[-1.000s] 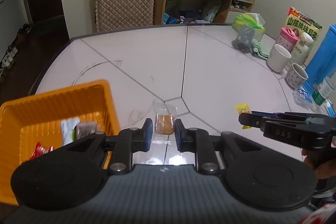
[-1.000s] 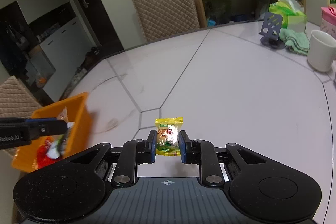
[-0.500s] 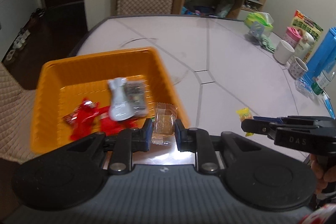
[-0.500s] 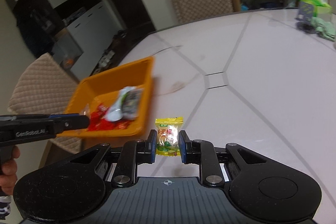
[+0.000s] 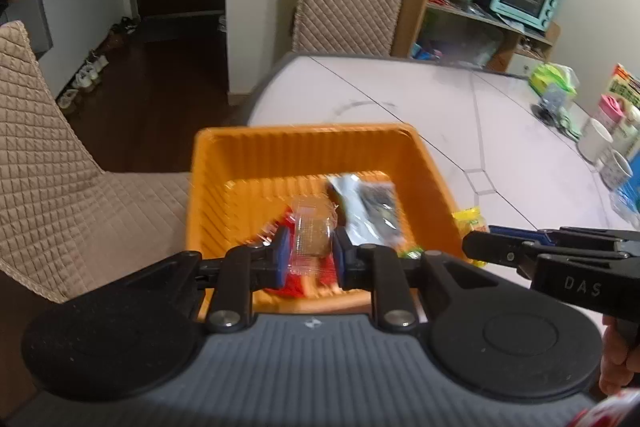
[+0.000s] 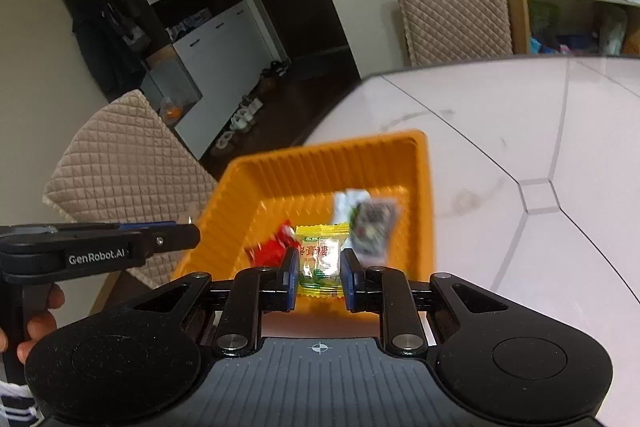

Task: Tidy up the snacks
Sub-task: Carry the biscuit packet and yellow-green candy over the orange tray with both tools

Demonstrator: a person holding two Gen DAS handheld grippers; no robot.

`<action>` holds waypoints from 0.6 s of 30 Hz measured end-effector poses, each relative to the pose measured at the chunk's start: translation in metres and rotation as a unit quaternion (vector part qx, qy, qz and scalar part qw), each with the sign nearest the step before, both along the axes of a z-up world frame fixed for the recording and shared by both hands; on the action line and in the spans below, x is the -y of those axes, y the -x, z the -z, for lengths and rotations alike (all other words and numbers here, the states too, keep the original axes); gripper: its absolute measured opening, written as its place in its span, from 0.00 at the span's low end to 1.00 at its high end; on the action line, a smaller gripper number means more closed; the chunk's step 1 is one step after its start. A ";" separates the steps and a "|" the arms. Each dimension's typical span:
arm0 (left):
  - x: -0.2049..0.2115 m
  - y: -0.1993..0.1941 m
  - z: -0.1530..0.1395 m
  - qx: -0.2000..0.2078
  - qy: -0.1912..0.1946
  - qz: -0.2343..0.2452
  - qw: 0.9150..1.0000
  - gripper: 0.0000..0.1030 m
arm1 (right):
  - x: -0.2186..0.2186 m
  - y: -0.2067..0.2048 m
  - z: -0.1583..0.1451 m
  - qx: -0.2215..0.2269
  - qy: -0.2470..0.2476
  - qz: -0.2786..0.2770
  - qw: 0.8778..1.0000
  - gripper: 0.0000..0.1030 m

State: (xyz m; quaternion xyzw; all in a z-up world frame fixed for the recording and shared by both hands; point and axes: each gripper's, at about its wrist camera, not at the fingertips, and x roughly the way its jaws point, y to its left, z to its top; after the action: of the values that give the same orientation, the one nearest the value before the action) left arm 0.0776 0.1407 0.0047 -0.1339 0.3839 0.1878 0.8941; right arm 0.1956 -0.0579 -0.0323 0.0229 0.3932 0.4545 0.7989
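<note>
Both grippers poised over the orange tray [image 5: 280, 151] at the bench edge. Left gripper [image 5: 307, 254] jaws clamp a clear-wrapped biscuit [image 5: 312, 235]; right gripper [image 6: 319, 273] jaws clamp a yellow candy [image 6: 320, 255]. Advisable release — lower each inside the walls, then part the jaws over bare floor, clear of the packets already inside.

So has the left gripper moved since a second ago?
Yes. The left gripper, shut on the clear-wrapped cracker, has swung left from over the bare table to above the orange basket, judged against the table seams.
</note>
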 end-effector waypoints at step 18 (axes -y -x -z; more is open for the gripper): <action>-0.078 -0.058 0.027 -0.022 0.003 0.000 1.000 0.20 | -0.113 -0.045 0.030 -0.020 0.024 0.000 1.000 0.22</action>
State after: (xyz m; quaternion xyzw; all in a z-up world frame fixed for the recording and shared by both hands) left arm 0.1354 0.2185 -0.0221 -0.1327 0.4042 0.1895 0.8849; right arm 0.2407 0.0556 -0.0623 0.0129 0.4202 0.4447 0.7909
